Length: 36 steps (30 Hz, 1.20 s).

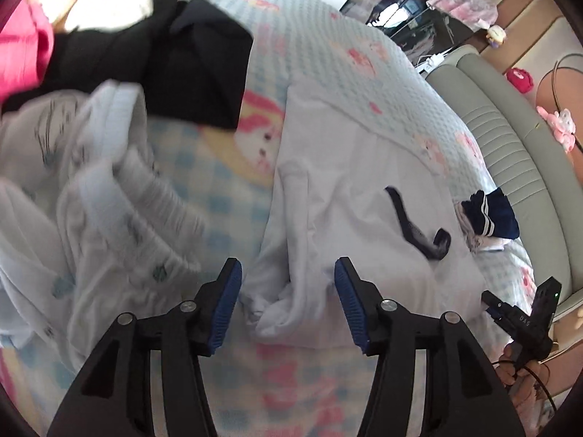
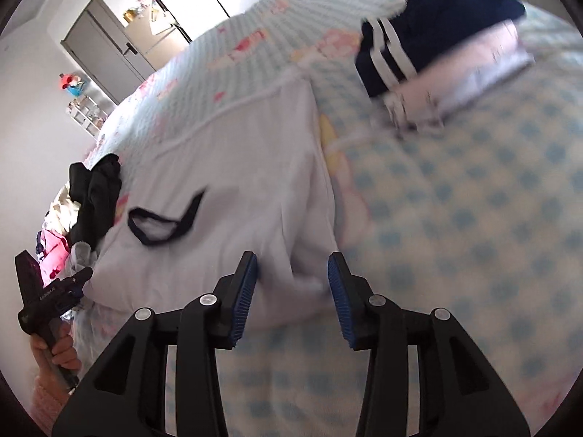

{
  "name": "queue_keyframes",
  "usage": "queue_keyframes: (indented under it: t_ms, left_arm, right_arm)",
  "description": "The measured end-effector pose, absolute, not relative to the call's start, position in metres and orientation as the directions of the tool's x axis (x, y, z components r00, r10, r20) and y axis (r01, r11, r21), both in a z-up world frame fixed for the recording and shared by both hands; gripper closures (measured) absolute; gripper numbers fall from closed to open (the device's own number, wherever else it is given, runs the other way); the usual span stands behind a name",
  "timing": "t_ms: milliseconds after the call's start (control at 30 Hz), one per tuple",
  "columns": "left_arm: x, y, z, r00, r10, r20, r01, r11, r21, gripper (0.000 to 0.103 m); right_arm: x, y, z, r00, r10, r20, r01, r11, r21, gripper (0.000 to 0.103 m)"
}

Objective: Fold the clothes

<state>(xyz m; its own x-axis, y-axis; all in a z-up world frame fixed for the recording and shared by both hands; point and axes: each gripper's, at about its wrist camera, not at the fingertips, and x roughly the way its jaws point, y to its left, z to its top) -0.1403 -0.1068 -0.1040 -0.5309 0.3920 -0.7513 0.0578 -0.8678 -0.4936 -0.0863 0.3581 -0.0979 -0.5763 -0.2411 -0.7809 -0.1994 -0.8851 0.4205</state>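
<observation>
A white garment (image 1: 346,189) (image 2: 237,160) lies spread on the bed, with a dark navy ribbon (image 1: 419,225) (image 2: 160,227) curled on top of it. My left gripper (image 1: 288,276) is open just above the garment's bunched near corner, and the cloth shows between its blue pads. My right gripper (image 2: 291,269) is open over the garment's other near corner, with a fold of cloth between its fingers. Each gripper also appears in the other's view, the right gripper (image 1: 490,300) and the left gripper (image 2: 82,278), each held by a hand.
A folded navy item with white stripes (image 1: 488,215) (image 2: 419,36) rests on folded white cloth. Black clothing (image 1: 182,65) (image 2: 94,189), a pink piece (image 1: 18,47) and a white patterned garment (image 1: 91,189) are heaped at one side. The blue checked bedcover (image 1: 226,182) (image 2: 473,218) meets a padded grey headboard (image 1: 510,138).
</observation>
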Motion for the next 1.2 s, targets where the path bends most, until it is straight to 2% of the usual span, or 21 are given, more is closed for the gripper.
queue_keyframes:
  t_ms: [33, 133, 267, 300, 333, 467, 500, 533, 567, 600, 633, 667, 733, 1000, 1033, 1133, 1200]
  left_arm:
    - [-0.139, -0.108, -0.109, -0.53, 0.403, -0.746, 0.064, -0.858, -0.509, 0.046]
    - [-0.139, -0.113, -0.123, -0.535, 0.466, -0.705, 0.078, -0.804, -0.59, 0.041]
    - [-0.128, -0.116, -0.115, -0.558, 0.542, -0.628, 0.056, -0.73, -0.681, 0.042]
    - [-0.127, -0.114, -0.116, -0.56, 0.534, -0.634, 0.059, -0.737, -0.673, 0.041]
    - [-0.126, -0.113, -0.117, -0.562, 0.523, -0.641, 0.064, -0.745, -0.664, 0.041]
    - [-0.135, -0.096, -0.139, -0.516, 0.471, -0.715, 0.112, -0.79, -0.602, 0.043]
    - [-0.135, -0.094, -0.135, -0.533, 0.473, -0.701, 0.102, -0.787, -0.609, 0.043]
    - [-0.135, -0.091, -0.131, -0.552, 0.476, -0.685, 0.091, -0.782, -0.616, 0.049]
    - [-0.136, -0.088, -0.127, -0.561, 0.477, -0.677, 0.079, -0.783, -0.617, 0.059]
    - [-0.138, -0.084, -0.125, -0.559, 0.467, -0.685, 0.073, -0.796, -0.601, 0.065]
    - [-0.139, -0.079, -0.122, -0.557, 0.444, -0.702, 0.068, -0.818, -0.572, 0.076]
    - [-0.14, -0.074, -0.12, -0.555, 0.42, -0.718, 0.064, -0.839, -0.541, 0.079]
    - [-0.135, -0.069, -0.107, -0.571, 0.391, -0.722, 0.043, -0.864, -0.502, 0.082]
    - [-0.079, -0.091, -0.05, -0.596, 0.432, -0.677, -0.028, -0.853, -0.521, 0.084]
    - [-0.07, -0.095, -0.054, -0.583, 0.445, -0.68, -0.025, -0.846, -0.533, 0.084]
    - [-0.06, -0.1, -0.082, -0.516, 0.453, -0.727, 0.004, -0.847, -0.531, 0.083]
    - [-0.058, -0.104, -0.107, -0.458, 0.445, -0.77, 0.048, -0.852, -0.521, 0.077]
  right_arm:
    - [-0.082, 0.36, -0.103, -0.587, -0.241, -0.773, -0.221, -0.871, 0.439, 0.047]
    - [-0.082, 0.359, -0.11, -0.589, -0.209, -0.781, -0.261, -0.865, 0.429, 0.047]
    - [-0.075, 0.362, -0.101, -0.602, -0.186, -0.776, -0.273, -0.866, 0.42, 0.046]
    - [-0.075, 0.361, -0.101, -0.603, -0.184, -0.776, -0.272, -0.867, 0.417, 0.042]
    - [-0.074, 0.361, -0.101, -0.605, -0.182, -0.775, -0.27, -0.869, 0.415, 0.035]
    - [-0.093, 0.357, -0.124, -0.547, -0.254, -0.798, -0.251, -0.859, 0.446, 0.029]
    - [-0.097, 0.357, -0.125, -0.55, -0.255, -0.795, -0.251, -0.858, 0.449, 0.029]
    - [-0.093, 0.357, -0.123, -0.557, -0.26, -0.788, -0.248, -0.854, 0.457, 0.031]
    - [-0.088, 0.357, -0.119, -0.566, -0.266, -0.78, -0.244, -0.85, 0.467, 0.036]
    - [-0.082, 0.357, -0.115, -0.574, -0.272, -0.772, -0.24, -0.846, 0.476, 0.043]
    - [-0.077, 0.358, -0.112, -0.582, -0.278, -0.764, -0.236, -0.842, 0.486, 0.064]
    - [-0.072, 0.358, -0.108, -0.59, -0.284, -0.756, -0.232, -0.837, 0.495, 0.075]
    - [-0.061, 0.358, -0.101, -0.607, -0.295, -0.738, -0.223, -0.828, 0.514, 0.082]
    - [-0.019, 0.361, -0.072, -0.667, -0.336, -0.664, -0.183, -0.79, 0.585, 0.084]
    - [-0.014, 0.361, -0.069, -0.675, -0.341, -0.655, -0.178, -0.785, 0.593, 0.084]
    - [0.001, 0.369, -0.106, -0.581, -0.366, -0.727, -0.255, -0.766, 0.59, 0.082]
    - [0.009, 0.377, -0.124, -0.545, -0.396, -0.739, -0.302, -0.73, 0.614, 0.08]
